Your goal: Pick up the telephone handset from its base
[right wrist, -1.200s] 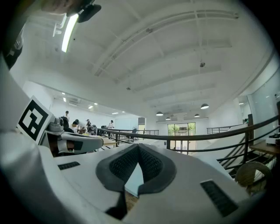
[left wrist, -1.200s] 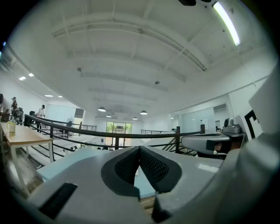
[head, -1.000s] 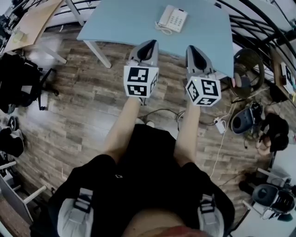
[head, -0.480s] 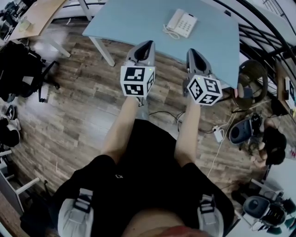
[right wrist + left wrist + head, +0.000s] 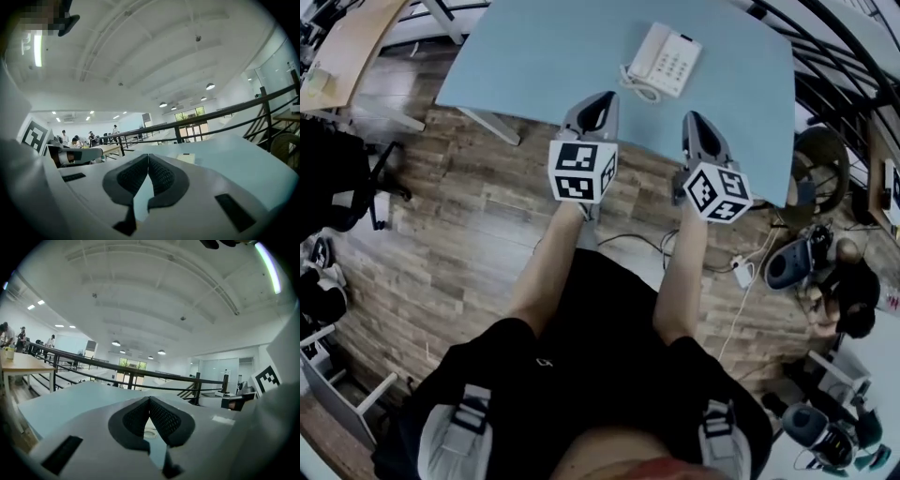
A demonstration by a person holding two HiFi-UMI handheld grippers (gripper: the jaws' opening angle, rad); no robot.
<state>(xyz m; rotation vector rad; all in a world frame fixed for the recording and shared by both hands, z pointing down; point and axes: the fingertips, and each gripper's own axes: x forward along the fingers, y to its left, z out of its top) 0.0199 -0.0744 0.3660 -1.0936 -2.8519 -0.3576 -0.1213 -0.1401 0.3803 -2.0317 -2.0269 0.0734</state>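
The white telephone [image 5: 664, 59] lies on the far right part of the light blue table [image 5: 534, 56]. Its handset [image 5: 644, 52] rests on the base's left side, and the coiled cord [image 5: 635, 84] lies at the near end. My left gripper [image 5: 602, 97] hangs over the table's near edge, short of the phone and to its left, shut and empty. My right gripper [image 5: 693, 116] is beside it, just below the phone in the picture, also shut on nothing. In the gripper views the black pads meet at the tips [image 5: 149, 399] [image 5: 148, 156]. The phone [image 5: 186, 158] shows pale just beyond my right jaws.
Black railings [image 5: 140, 373] run behind the table. A wooden desk [image 5: 347, 47] stands at the far left, with black chairs [image 5: 337, 178] near it. Cables and a power adapter [image 5: 741, 272] lie on the wood floor, with bags and gear [image 5: 825, 272] at the right.
Both grippers have gone forward and down, from over the floor to over the table's near edge. The telephone is now closer to them. Both stayed shut.
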